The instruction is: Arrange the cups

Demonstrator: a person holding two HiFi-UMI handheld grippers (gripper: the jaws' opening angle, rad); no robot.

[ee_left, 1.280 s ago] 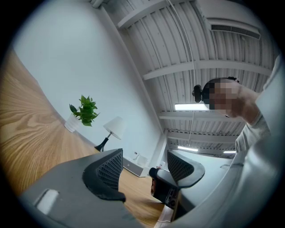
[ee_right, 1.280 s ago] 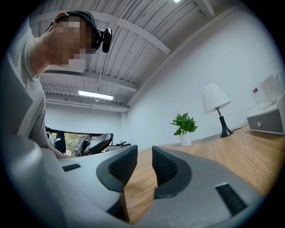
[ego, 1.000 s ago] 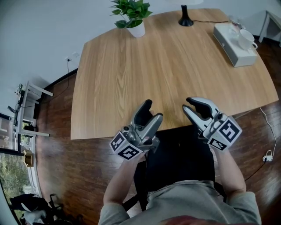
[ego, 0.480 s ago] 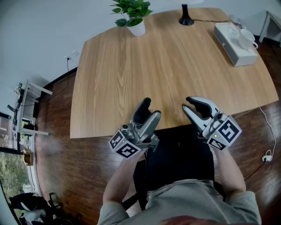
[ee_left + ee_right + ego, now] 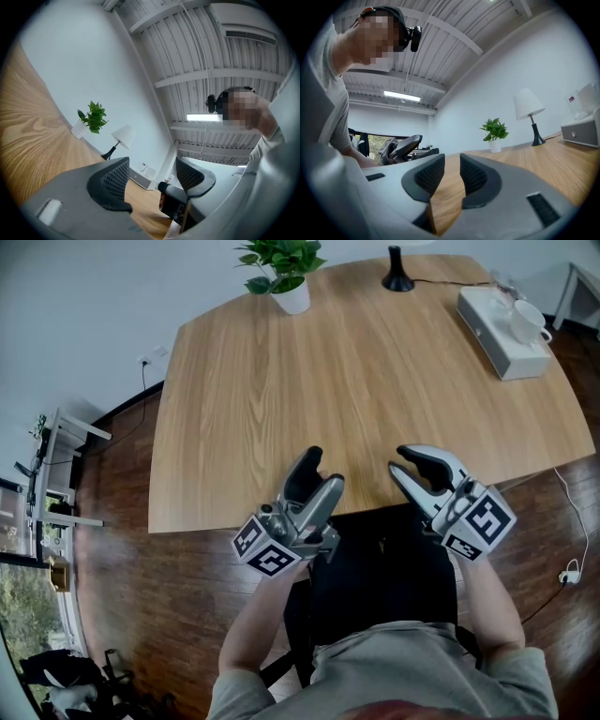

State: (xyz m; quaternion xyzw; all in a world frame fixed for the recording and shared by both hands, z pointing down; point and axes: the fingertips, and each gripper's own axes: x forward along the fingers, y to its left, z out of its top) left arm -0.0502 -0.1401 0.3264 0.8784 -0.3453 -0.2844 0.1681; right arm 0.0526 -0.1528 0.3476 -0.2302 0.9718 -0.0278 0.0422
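Nothing has shifted since a second ago: your two grippers hang where they were, side by side over the near edge of the wooden table [image 5: 281, 390]. Your left gripper [image 5: 322, 470] is tilted upward, and its jaws stand wide apart with nothing between them. Its own view shows only the room and your other gripper through the gap. Your right gripper [image 5: 398, 461] points level across the tabletop. Its jaws are drawn close, with a narrow slit between the pads, and nothing is caught there; only wood grain shows through. Neither gripper holds anything. The white cup [image 5: 527, 322] stands well apart from both, on top of a white box [image 5: 497, 348] at the far right corner of the table, with its handle turned toward the right edge. A potted plant [image 5: 286, 273] sits at the far edge toward the left. The black base of a lamp [image 5: 397, 277] stands between the plant and the box, and its cord runs off to the right. The rest of the tabletop between your grippers and the cup lies bare.
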